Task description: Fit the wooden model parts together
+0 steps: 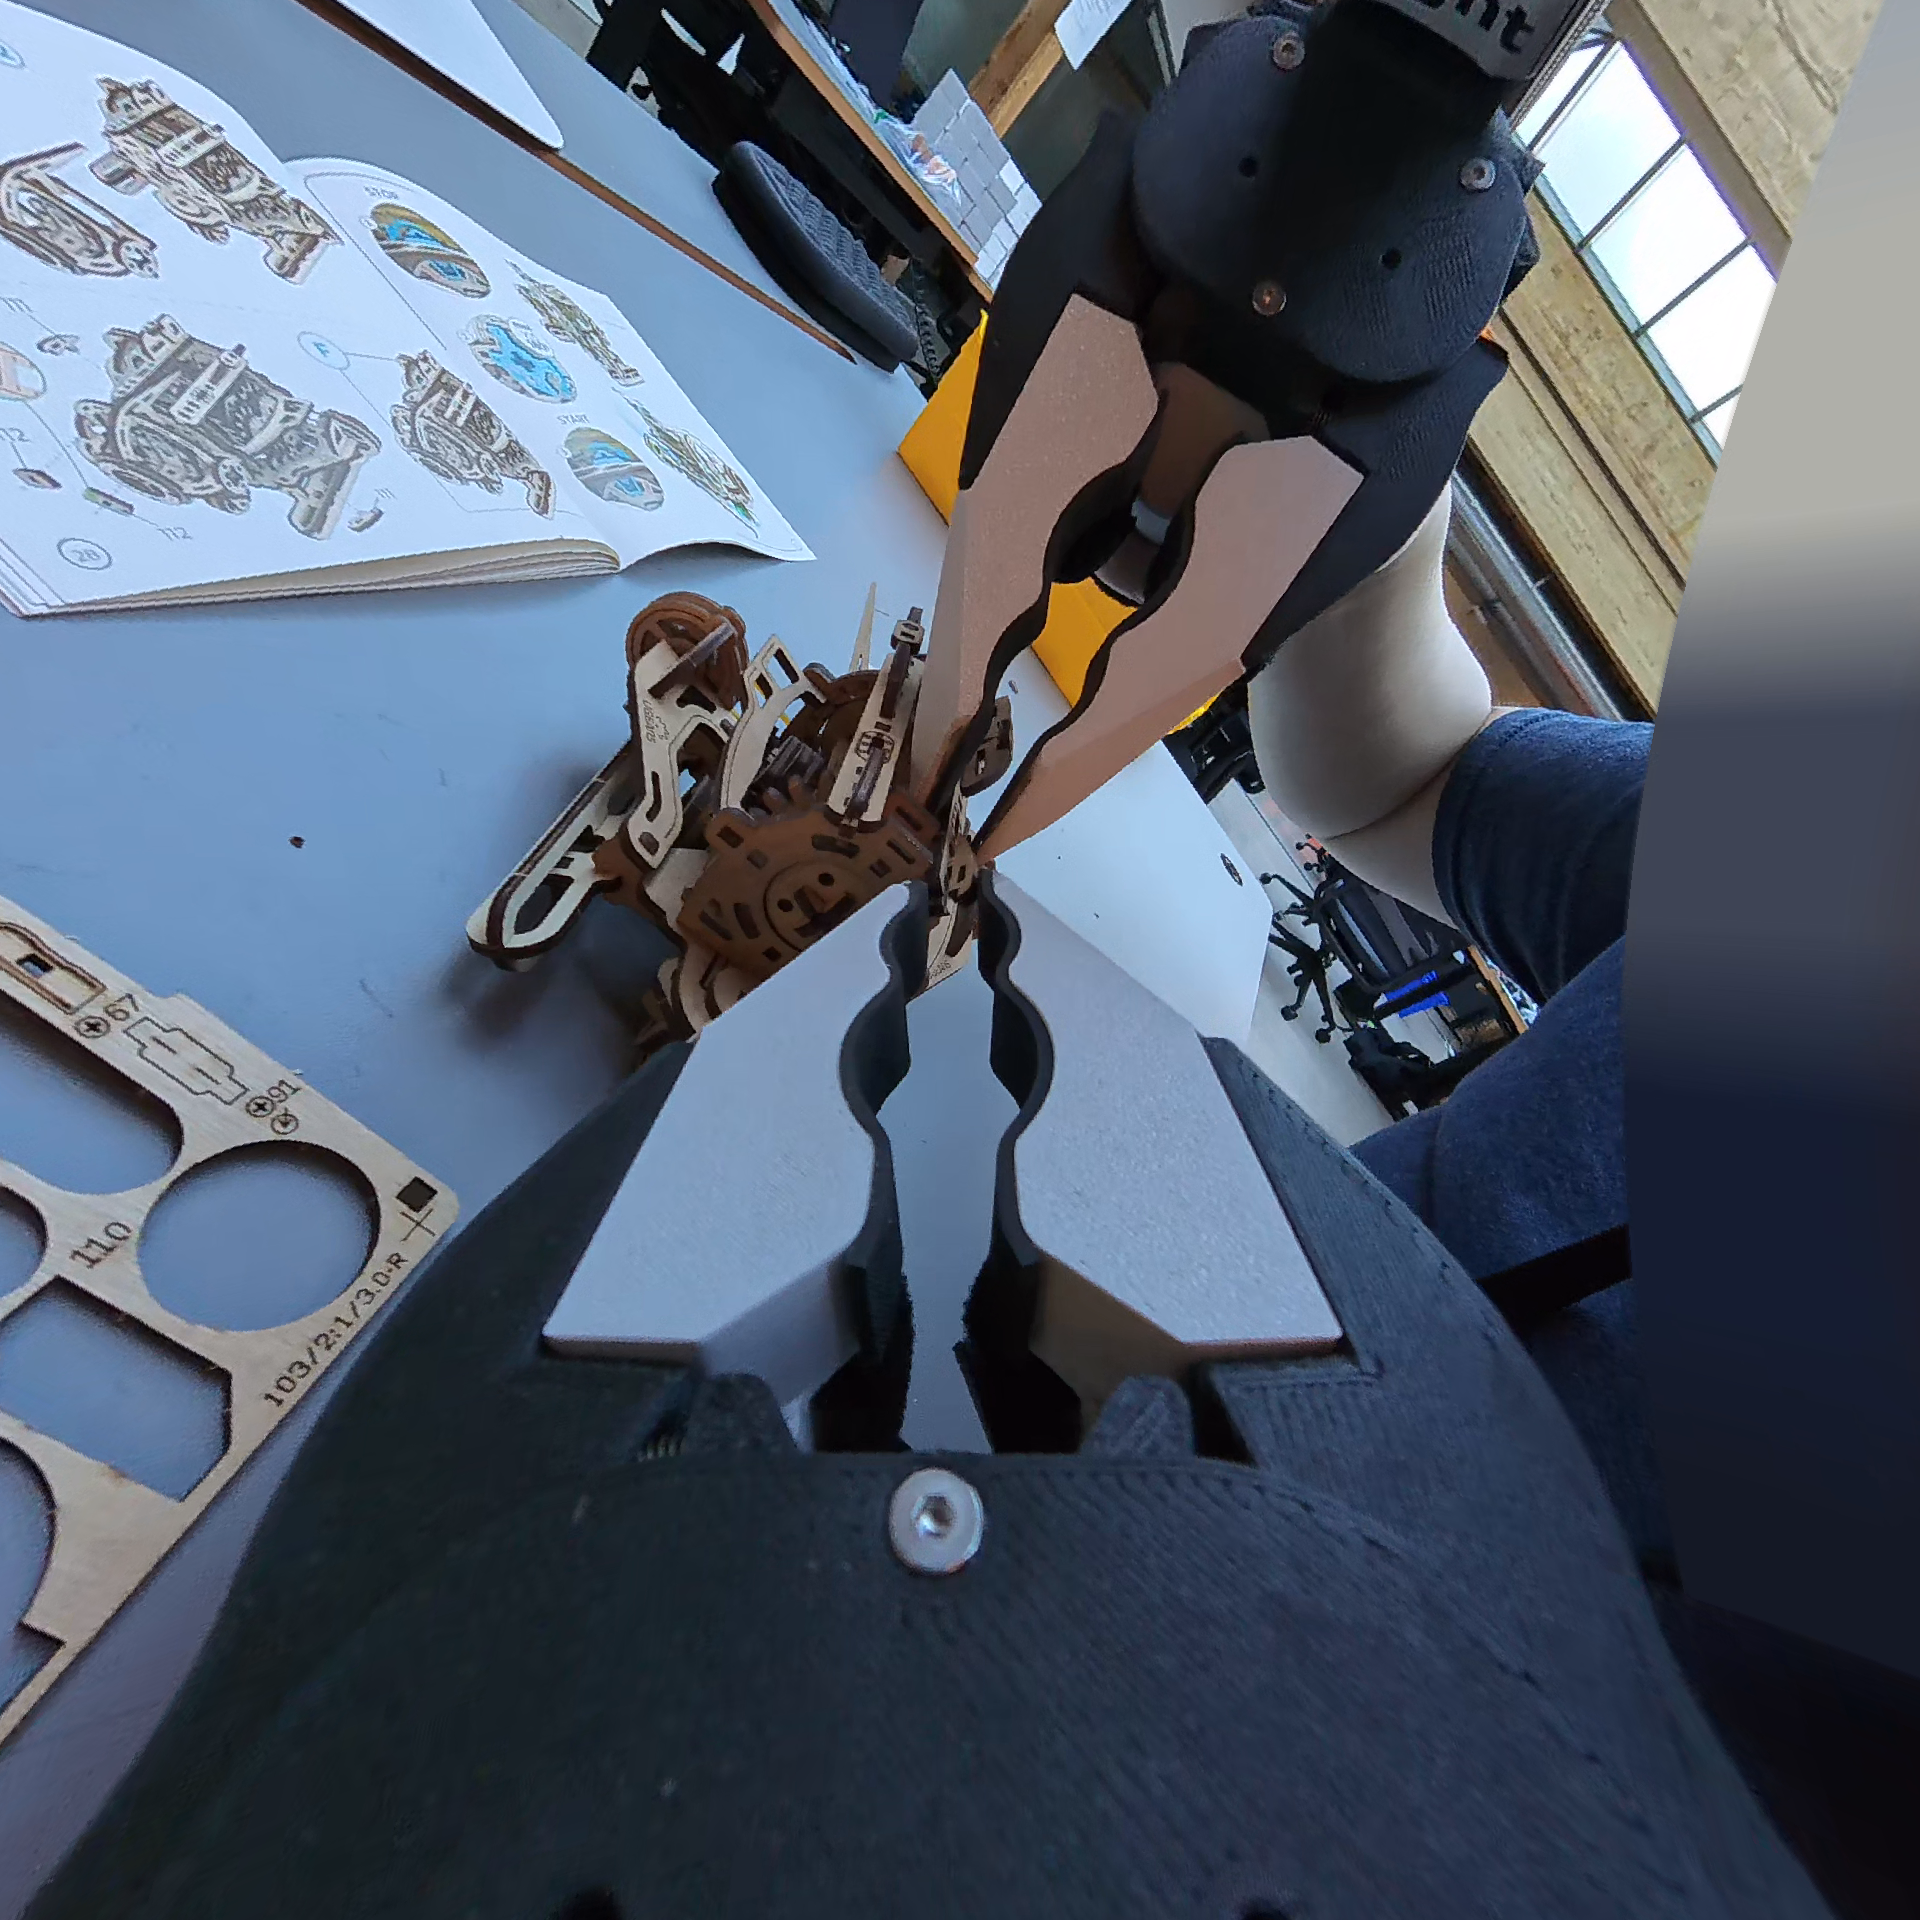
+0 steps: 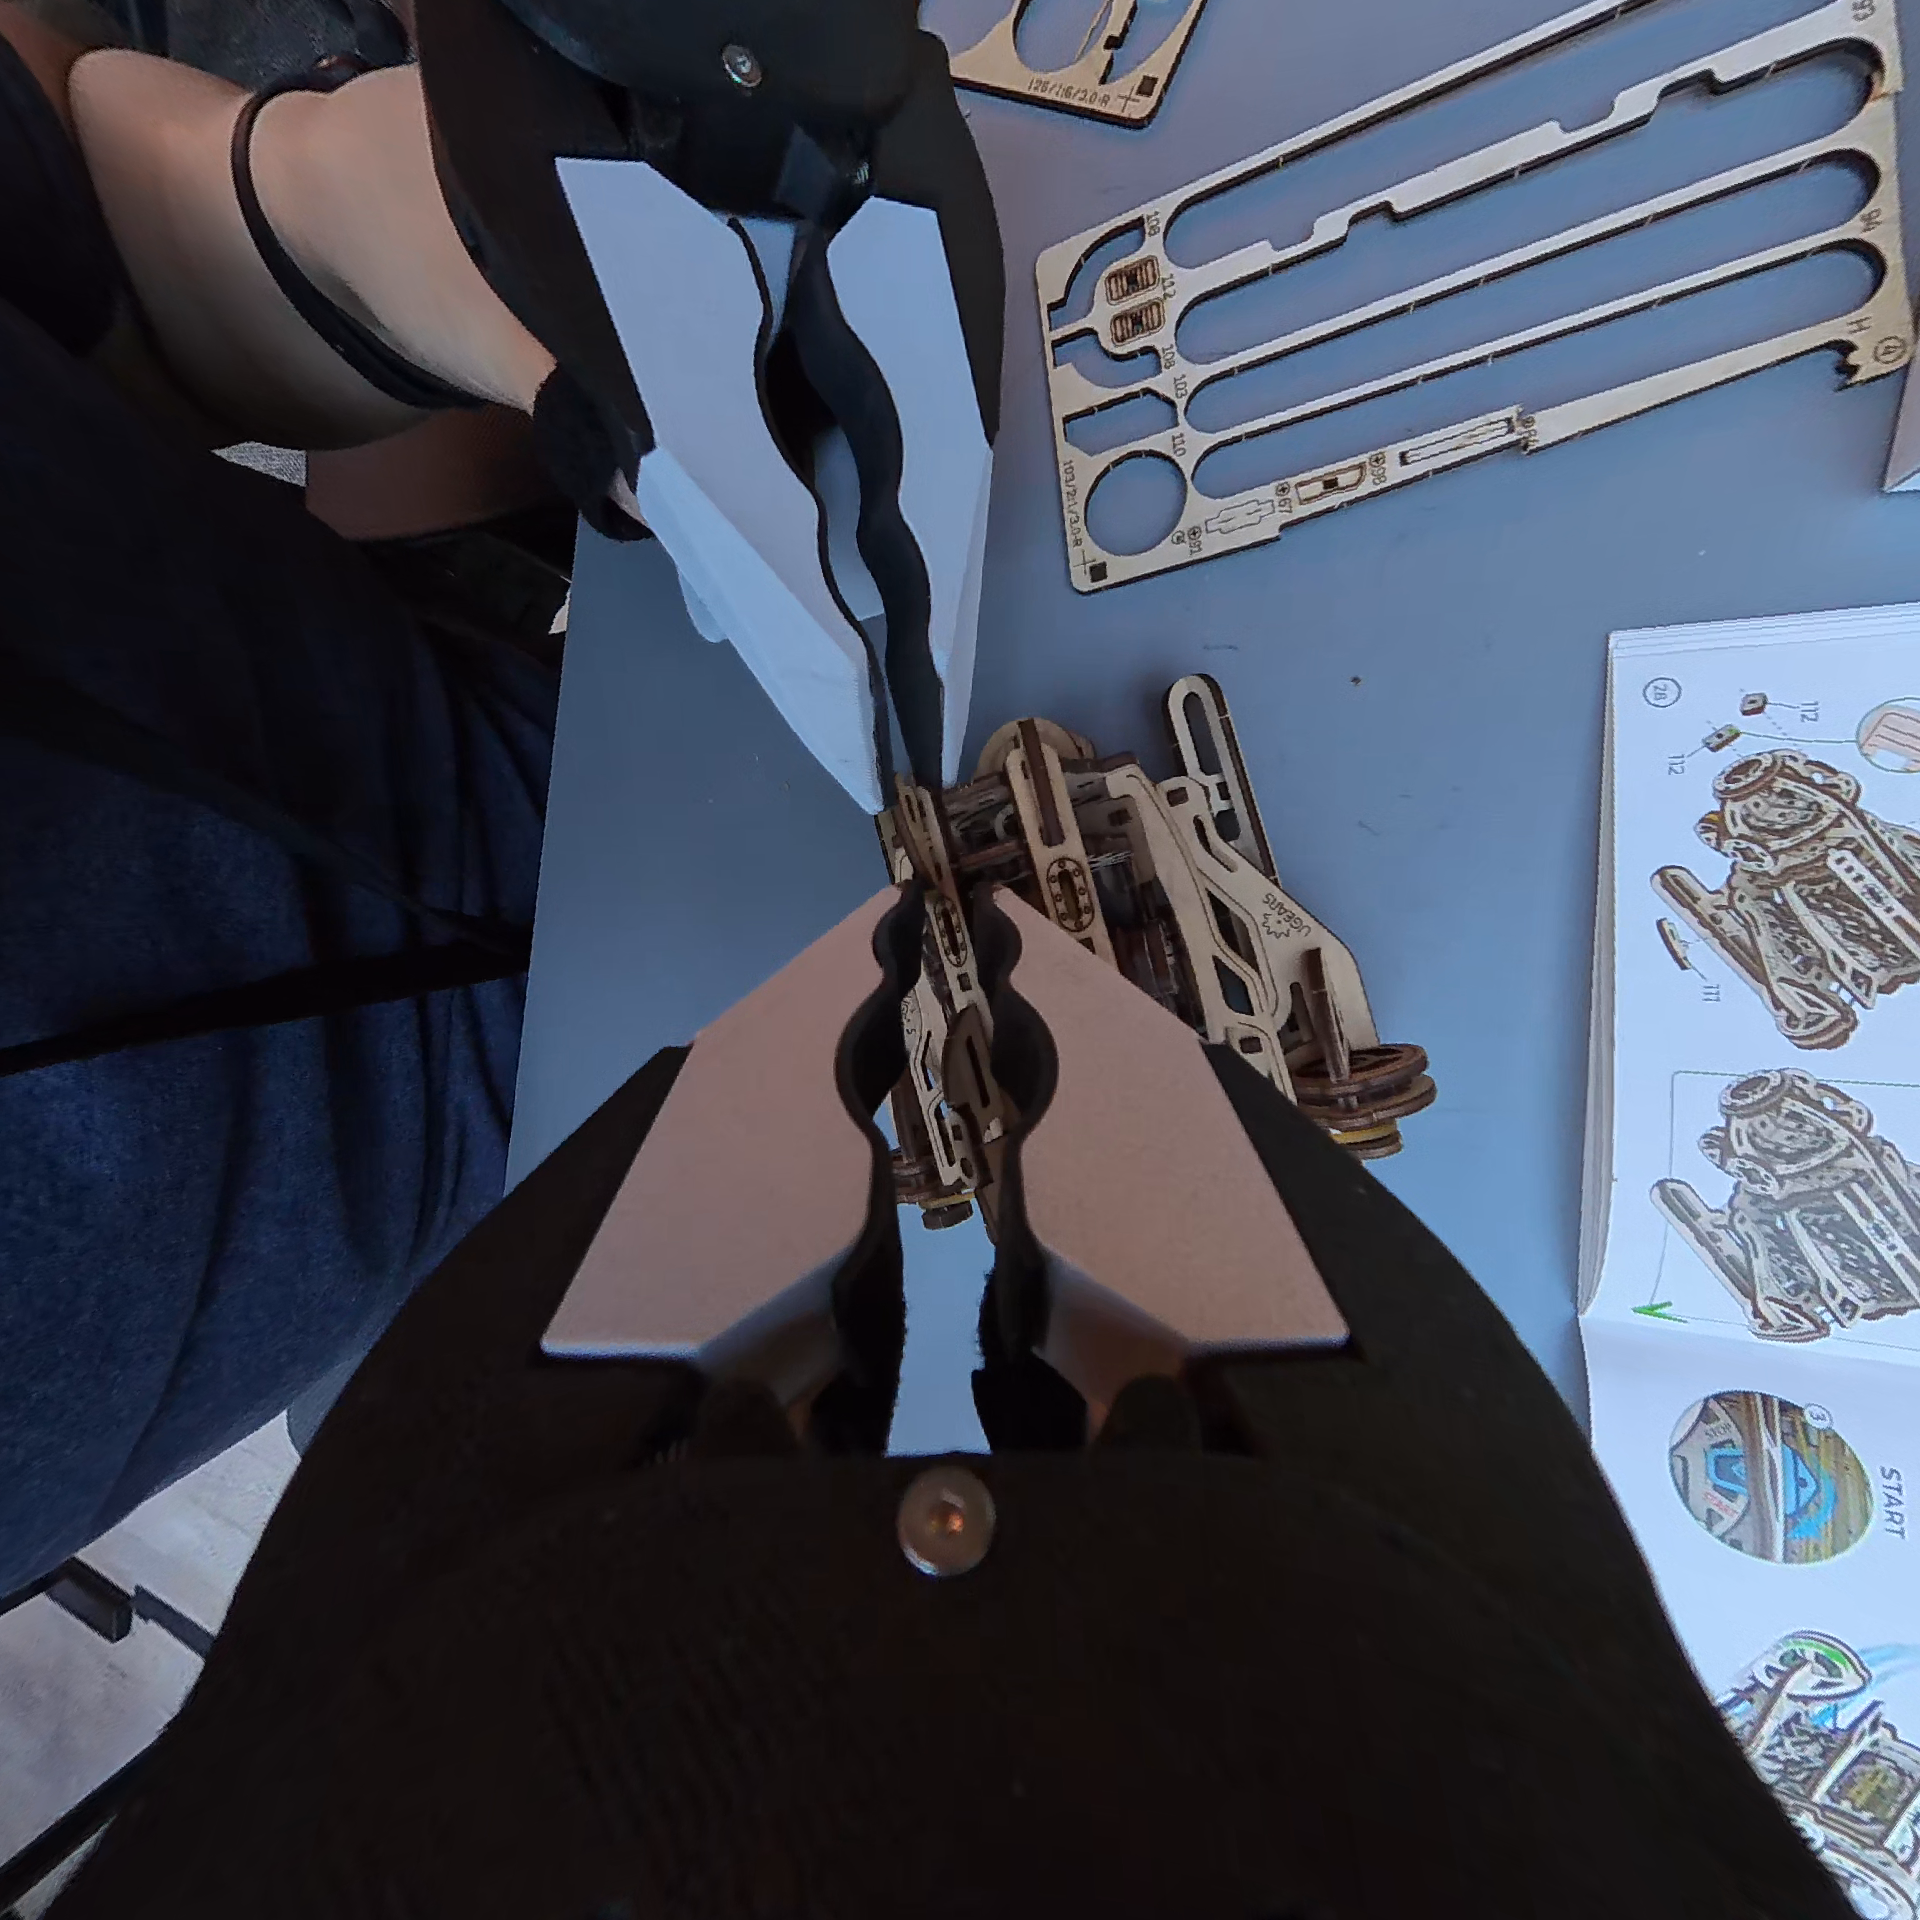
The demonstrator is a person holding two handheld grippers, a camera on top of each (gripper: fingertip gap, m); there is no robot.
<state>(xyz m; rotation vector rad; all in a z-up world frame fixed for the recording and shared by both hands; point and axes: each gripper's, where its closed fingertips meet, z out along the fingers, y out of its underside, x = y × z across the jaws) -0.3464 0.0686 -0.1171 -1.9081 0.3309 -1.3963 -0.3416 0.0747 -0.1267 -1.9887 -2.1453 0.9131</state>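
1. The wooden model (image 1: 769,831), a laser-cut plywood assembly of pale slotted plates and dark brown gears, rests mid-frame on the smooth grey-blue surface (image 1: 312,727).
2. The left tool (image 1: 951,894), grey-padded with wavy black inner edges, is nearly closed, pinching a thin plate at the model's near edge.
3. The right tool (image 2: 948,904), tan-padded, grips an upright pale plate of the model.
4. A punched-out plywood sheet (image 2: 1455,343) lies at the upper right, and an open instruction booklet (image 2: 1766,1039) at the right edge.

- The wooden model (image 2: 1132,935) sits on the desk (image 2: 1403,644) near its edge.
- The cut-out sheet (image 2: 1455,343) lies beyond it.
- The instruction booklet (image 2: 1766,1091) lies beside both.
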